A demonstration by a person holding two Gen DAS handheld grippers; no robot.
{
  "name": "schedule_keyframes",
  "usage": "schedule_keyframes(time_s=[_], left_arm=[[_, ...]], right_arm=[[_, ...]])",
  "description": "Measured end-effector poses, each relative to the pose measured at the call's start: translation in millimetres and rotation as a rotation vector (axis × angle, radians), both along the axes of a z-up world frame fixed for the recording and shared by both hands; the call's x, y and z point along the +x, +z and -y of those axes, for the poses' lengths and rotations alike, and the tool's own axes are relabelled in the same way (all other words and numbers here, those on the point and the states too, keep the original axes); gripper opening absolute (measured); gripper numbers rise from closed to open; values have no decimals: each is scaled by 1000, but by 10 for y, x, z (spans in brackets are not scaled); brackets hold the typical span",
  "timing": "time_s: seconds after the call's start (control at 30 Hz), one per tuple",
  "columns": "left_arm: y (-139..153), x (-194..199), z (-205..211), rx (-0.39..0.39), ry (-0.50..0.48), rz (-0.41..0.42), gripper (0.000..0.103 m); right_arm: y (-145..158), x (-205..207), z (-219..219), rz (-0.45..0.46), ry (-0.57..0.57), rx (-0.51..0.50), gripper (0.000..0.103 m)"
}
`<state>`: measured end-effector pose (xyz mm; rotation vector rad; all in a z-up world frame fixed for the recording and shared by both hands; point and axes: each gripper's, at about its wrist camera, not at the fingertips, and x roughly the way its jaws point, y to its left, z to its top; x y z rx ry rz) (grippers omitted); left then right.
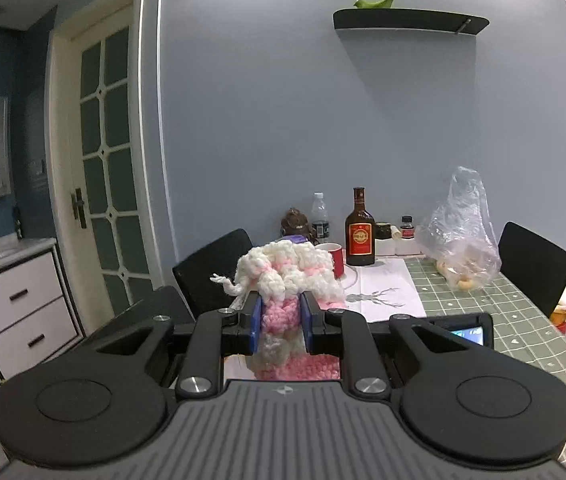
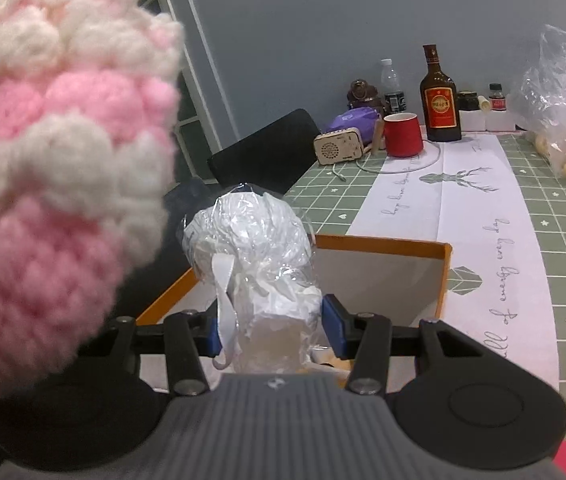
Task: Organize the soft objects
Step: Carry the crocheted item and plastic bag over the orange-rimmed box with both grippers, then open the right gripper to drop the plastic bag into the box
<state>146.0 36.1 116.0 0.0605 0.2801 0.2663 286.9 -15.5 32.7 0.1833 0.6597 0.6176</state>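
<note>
The left tongs (image 1: 281, 322) are pinching a pink-and-white crocheted piece (image 1: 287, 276), bulging above and drooping below them; the right tongs (image 2: 271, 330) are squeezing a crinkled plastic-wrapped bundle (image 2: 253, 248) just ahead, over an orange-rimmed box (image 2: 445, 276) — the slick wrap could be slipping free, or the yarn snagging; the box floor is hiding behind the bundle, and the bench (image 2: 563, 208) is lying beyond.

The left gripper (image 1: 281, 322) clamps a chunky pink-and-white crocheted yarn piece (image 1: 287, 276) between its blue pads, above a green checked tablecloth (image 1: 523, 320) bearing a brown glass bottle (image 1: 359, 229) and red mug (image 1: 333, 256).
</note>
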Motion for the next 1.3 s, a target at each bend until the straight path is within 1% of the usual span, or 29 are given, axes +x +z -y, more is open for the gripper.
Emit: schedule_keyframes(time_s=[0.07, 0.13, 0.2, 0.27, 0.33, 0.4, 0.5, 0.63, 0.67, 0.73, 0.8, 0.87, 0.9, 0.93, 0.97, 1.03, 1.1, 1.17, 1.3], left_arm=[[52, -4, -35, 13, 13, -26, 23], [64, 9, -68, 15, 4, -58, 23], [63, 17, -131, 25, -14, -113, 23], [66, 16, -185, 32, -25, -126, 23], [85, 8, -279, 13, -21, -122, 23], [120, 13, -401, -5, 21, -122, 23], [124, 94, -549, 11, 64, -131, 23], [60, 216, -753, -14, 54, -157, 23], [25, 276, -791, -14, 43, -177, 23], [-55, 370, -820, 7, 44, -219, 23], [-157, 475, -791, 67, 97, -271, 23], [-224, 541, -756, 99, 118, -295, 23], [-247, 554, -751, 103, 119, -300, 23], [-264, 563, -742, 105, 120, -300, 23], [-274, 566, -730, 108, 121, -298, 23], [-304, 577, -707, 116, 127, -293, 23], [-349, 599, -685, 126, 135, -306, 23], [-398, 635, -663, 116, 118, -326, 22], [-446, 728, -648, 98, 102, -350, 23]], right_arm=[[-2, 3, -16, -9, 10, -4, 48], [-2, 0, -24, -8, 19, 0, 48], [2, -5, -34, -3, 28, 2, 48], [1, -7, -37, -2, 27, 4, 48], [1, -9, -38, -3, 26, 8, 48], [-1, -5, -33, -8, 26, 15, 48], [-13, 16, -18, -13, 28, 23, 48], [-6, 13, -33, -9, 37, 16, 48], [-6, 16, -33, -8, 38, 16, 48], [-10, 33, -21, -10, 38, 20, 48], [-17, 49, -14, -17, 38, 24, 49], [-19, 51, -20, -23, 62, 27, 53], [-13, 52, -26, -20, 75, 29, 62], [-6, 52, -30, -17, 83, 31, 84], [8, 51, -24, -15, 79, 31, 99], [23, 39, 15, 5, 60, 47, 100], [14, 66, 50, -13, 57, 64, 100], [20, 86, 94, -26, 38, 76, 100], [99, 84, 156, -30, 29, -42, 100]])
